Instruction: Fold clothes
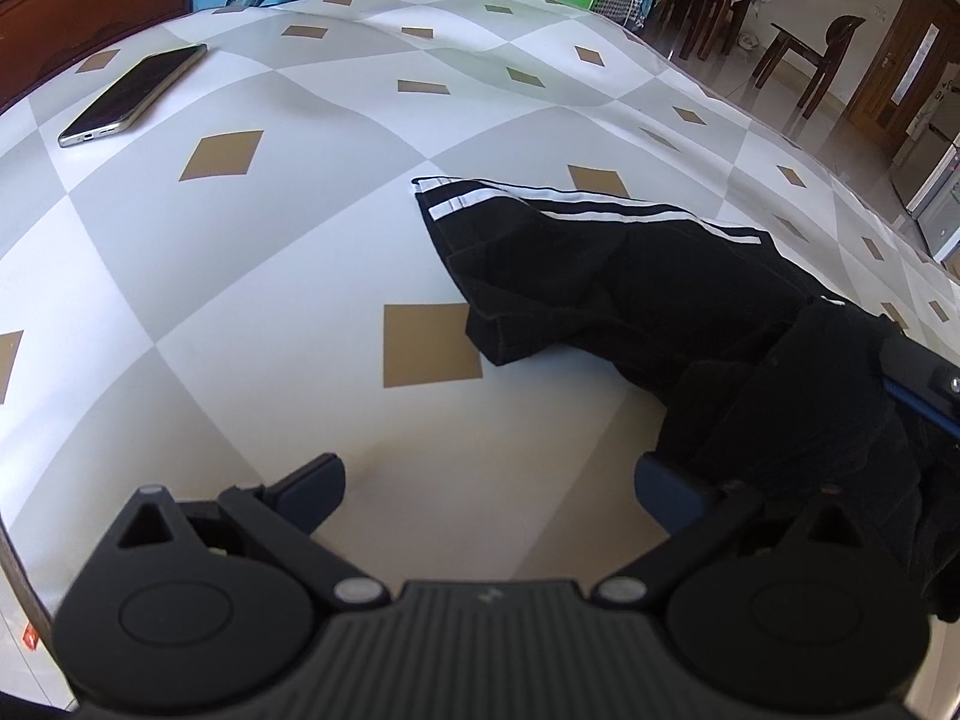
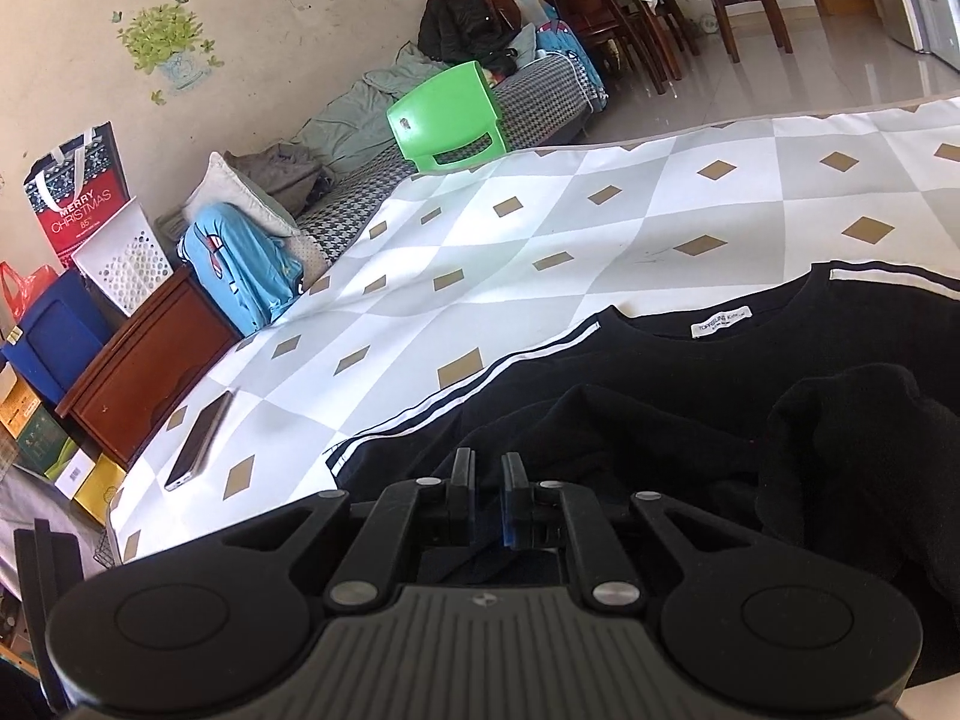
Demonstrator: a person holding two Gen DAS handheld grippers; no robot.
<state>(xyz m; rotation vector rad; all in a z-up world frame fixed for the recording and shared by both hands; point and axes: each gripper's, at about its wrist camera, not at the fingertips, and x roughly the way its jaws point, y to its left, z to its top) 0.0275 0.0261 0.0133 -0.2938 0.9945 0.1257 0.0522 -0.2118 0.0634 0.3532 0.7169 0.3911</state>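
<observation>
We see both views in bright, even daylight. The light seems to enter from the far room, where the glossy floor point(image 2: 780, 78) throws back a pale glare. The tablecloth point(image 1: 240, 276) glows nearly white, with soft shadow folds across it and a faint shadow under the black shirt point(image 1: 600, 276). That shirt reads so dark that we lose most of its creases. Fisheye distortion bows the table edge and wall strongly, and black vignetting cuts the corners. The focus holds sharp through the middle; we find slight softness only at the rim.
</observation>
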